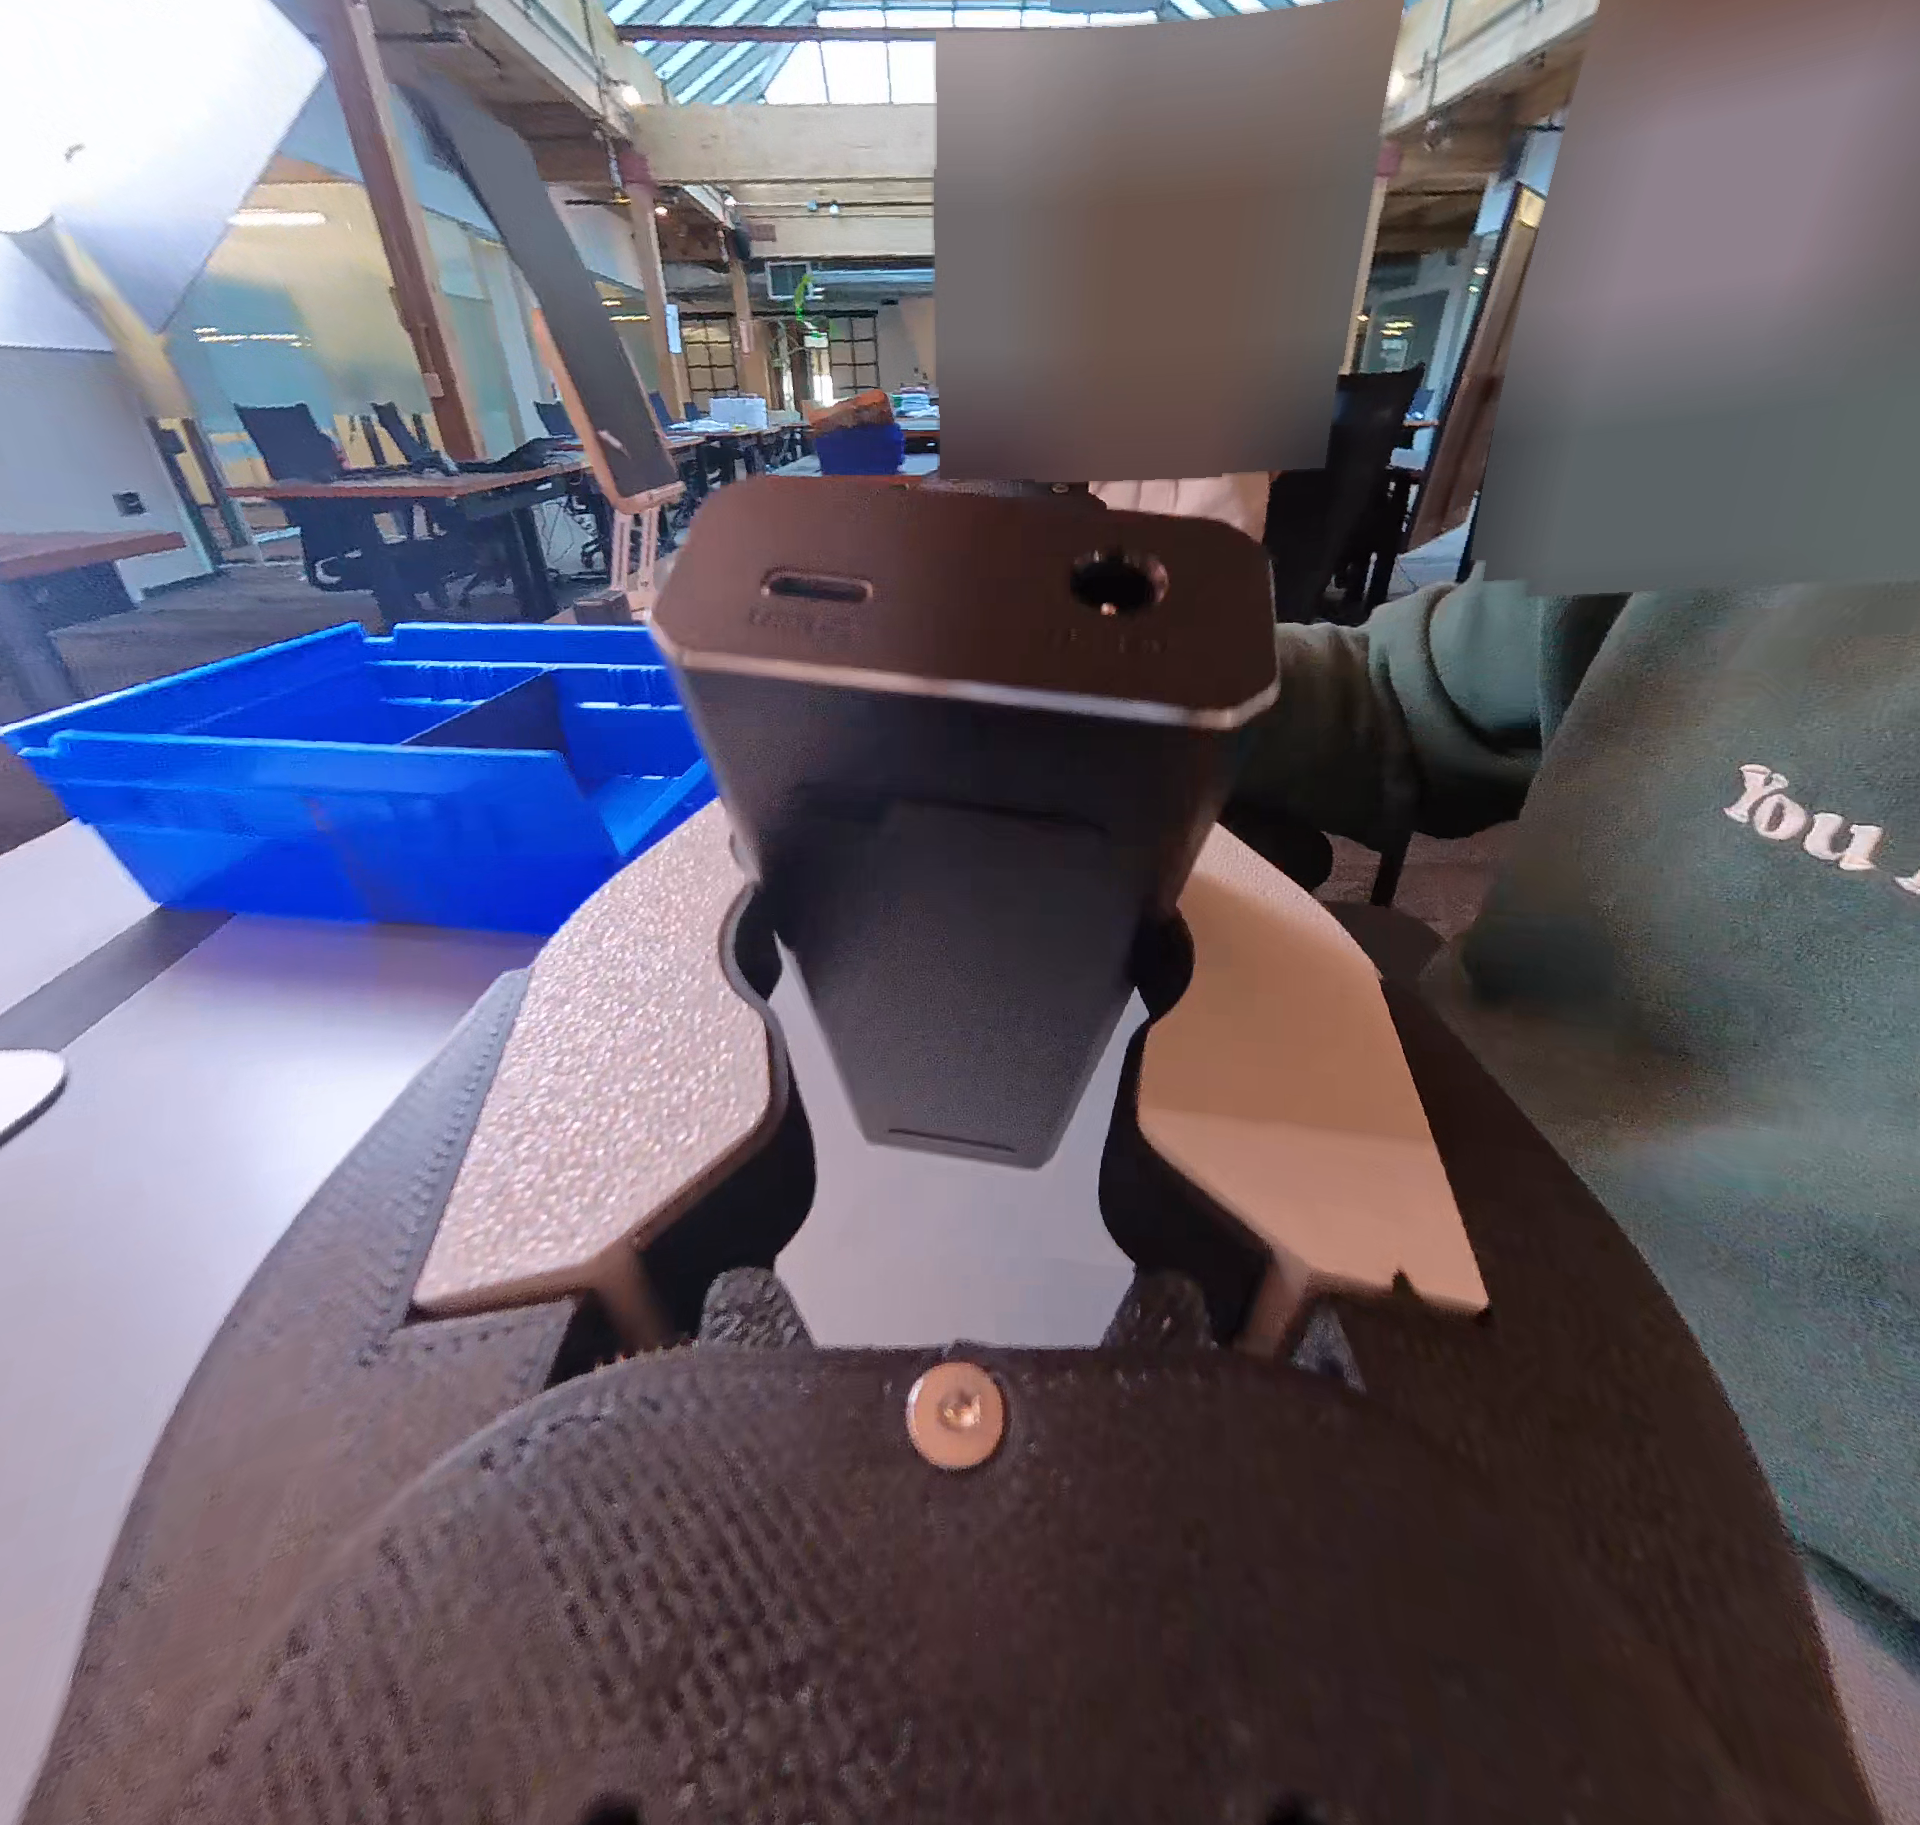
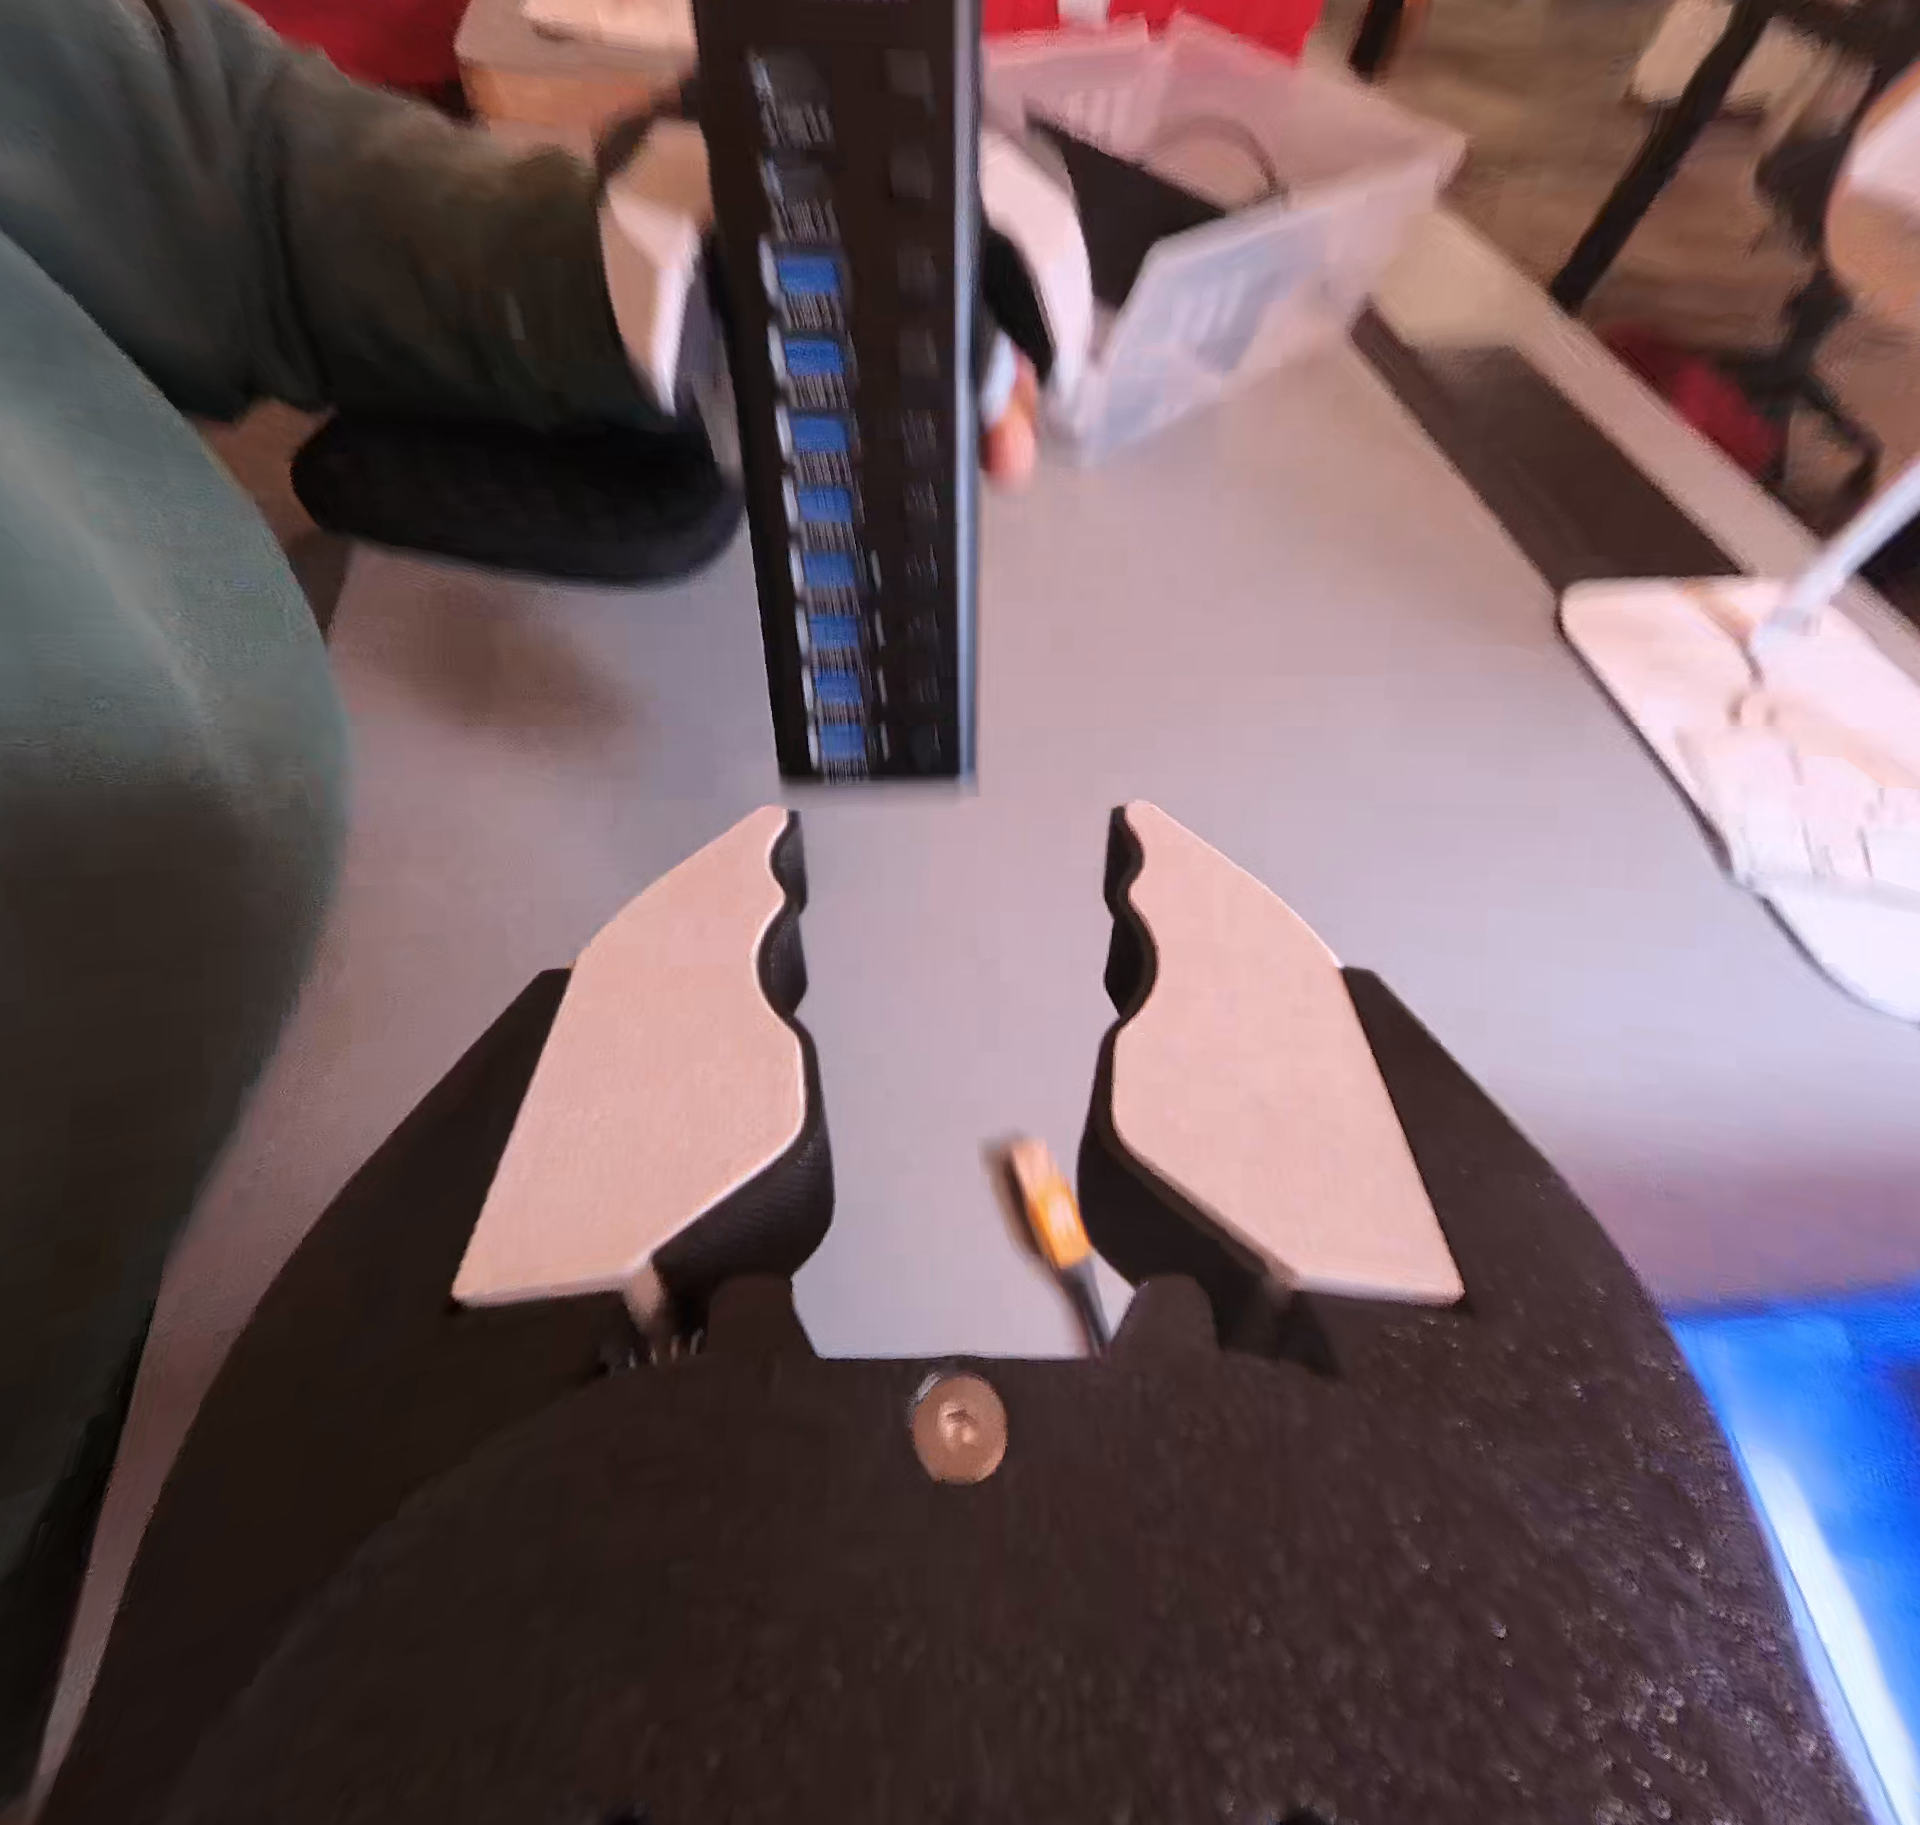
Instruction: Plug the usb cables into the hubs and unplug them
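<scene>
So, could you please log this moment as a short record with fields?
Left hand-held gripper: shut on the long black multi-port USB hub, held off the table
Right hand-held gripper: open, empty
Hub ports: blue, none occupied
Orange-tipped cable plug: lying on grey table
Blue plastic bin: on table
</scene>
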`<state>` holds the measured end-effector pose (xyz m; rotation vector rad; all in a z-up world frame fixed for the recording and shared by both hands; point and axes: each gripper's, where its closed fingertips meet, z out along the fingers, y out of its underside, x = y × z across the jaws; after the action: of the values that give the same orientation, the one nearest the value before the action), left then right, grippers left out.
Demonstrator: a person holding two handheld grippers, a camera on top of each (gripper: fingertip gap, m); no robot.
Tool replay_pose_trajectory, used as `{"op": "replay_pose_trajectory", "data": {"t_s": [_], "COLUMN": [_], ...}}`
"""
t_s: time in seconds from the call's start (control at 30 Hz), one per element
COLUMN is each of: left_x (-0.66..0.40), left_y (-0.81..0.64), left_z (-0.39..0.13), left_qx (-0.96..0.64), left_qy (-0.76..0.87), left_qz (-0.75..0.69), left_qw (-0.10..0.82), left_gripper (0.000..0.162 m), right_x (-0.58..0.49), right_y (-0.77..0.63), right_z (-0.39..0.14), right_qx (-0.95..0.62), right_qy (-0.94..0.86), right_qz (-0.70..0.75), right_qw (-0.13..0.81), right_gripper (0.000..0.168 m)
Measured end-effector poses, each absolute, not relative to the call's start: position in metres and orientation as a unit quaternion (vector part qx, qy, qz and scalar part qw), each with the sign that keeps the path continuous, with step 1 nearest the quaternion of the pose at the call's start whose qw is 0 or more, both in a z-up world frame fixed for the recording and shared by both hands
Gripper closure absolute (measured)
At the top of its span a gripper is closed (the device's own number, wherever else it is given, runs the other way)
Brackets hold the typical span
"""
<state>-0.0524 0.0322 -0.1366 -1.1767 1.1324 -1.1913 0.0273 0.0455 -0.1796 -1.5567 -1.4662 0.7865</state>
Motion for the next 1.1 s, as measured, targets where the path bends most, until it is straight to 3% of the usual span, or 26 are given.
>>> {"op": "replay_pose_trajectory", "data": {"t_s": [0.2,0.5,0.6,0.77,1.1], "left_x": [-0.067,-0.046,-0.045,-0.044,-0.053], "left_y": [0.049,0.039,0.039,0.041,0.038], "left_z": [-0.148,-0.186,-0.189,-0.199,-0.207], "left_qx": [-0.519,-0.549,-0.553,-0.558,-0.564], "left_qy": [0.452,0.493,0.495,0.512,0.571], "left_qz": [-0.516,-0.496,-0.494,-0.474,-0.396], "left_qw": [0.510,0.457,0.453,0.449,0.446], "left_gripper": [0.092,0.092,0.092,0.092,0.091], "right_x": [0.089,0.084,0.079,0.066,0.004], "right_y": [0.071,0.081,0.081,0.075,0.046], "right_z": [-0.255,-0.299,-0.300,-0.292,-0.218], "right_qx": [-0.686,-0.673,-0.670,-0.667,-0.641], "right_qy": [-0.628,-0.688,-0.686,-0.672,-0.651], "right_qz": [0.199,0.182,0.200,0.226,0.230], "right_qw": [0.309,0.200,0.198,0.228,0.335], "right_gripper": [0.132,0.132,0.151,0.153,0.153]}}
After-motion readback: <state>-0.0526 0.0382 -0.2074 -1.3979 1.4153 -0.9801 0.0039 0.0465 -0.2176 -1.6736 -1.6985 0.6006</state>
